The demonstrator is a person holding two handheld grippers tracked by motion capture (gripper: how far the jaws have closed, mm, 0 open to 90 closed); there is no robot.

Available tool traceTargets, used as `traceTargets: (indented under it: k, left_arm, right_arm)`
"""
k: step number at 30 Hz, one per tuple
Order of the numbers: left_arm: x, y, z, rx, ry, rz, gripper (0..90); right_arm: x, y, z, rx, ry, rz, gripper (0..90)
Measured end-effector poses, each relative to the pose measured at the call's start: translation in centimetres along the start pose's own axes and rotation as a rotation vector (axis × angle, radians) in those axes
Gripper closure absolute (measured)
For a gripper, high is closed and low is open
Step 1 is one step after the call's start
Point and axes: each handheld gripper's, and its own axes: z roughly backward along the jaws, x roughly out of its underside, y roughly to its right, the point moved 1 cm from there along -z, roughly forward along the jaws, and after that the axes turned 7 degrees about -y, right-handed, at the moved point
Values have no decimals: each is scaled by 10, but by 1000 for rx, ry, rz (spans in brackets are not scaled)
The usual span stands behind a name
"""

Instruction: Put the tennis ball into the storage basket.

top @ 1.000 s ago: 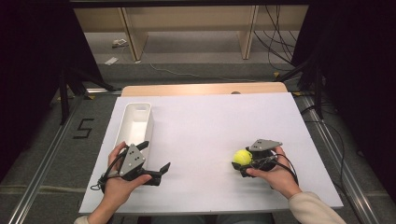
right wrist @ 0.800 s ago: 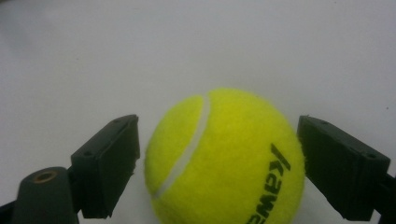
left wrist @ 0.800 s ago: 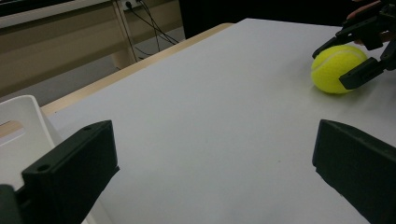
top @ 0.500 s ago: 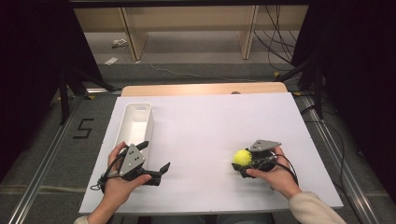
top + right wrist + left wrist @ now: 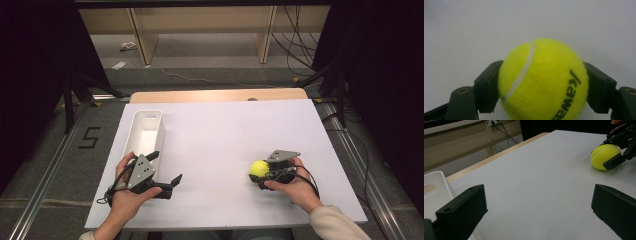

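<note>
**A:** High view, item one — tennis ball (image 5: 259, 168): yellow, on the white table (image 5: 225, 130) near its front right corner, well apart from the other listed items.

**B:** Holder?

**A:** Right gripper (image 5: 262, 172), jaws pressed against the ball's two sides. In the right gripper view the ball (image 5: 544, 81) sits squarely between both black jaws, white seam and dark lettering facing the camera.

**B:** Item two?

**A:** Left gripper (image 5: 165, 170) — near the front left corner, jaws spread wide, nothing between them. The left gripper view shows bare table (image 5: 536, 185) between its two jaws.

**B:** Item three?

**A:** White bin (image 5: 145, 131), long and narrow, along the table's left edge, just beyond the left gripper; its interior appears empty.
</note>
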Motion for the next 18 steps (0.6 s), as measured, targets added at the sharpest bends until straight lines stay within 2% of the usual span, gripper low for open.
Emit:
traceTargets:
  k: [9,12,18]
  left_arm:
    - [0,0,0,0,2,0,0]
    - [0,0,0,1,3,-1,0]
    - [0,0,0,1,4,0,0]
  right_arm:
    - [-2,0,2,-10,-6,-12,270]
    - [-6,-1,7,2,34,-2,270]
    - [-11,-3,13,7,69,9,270]
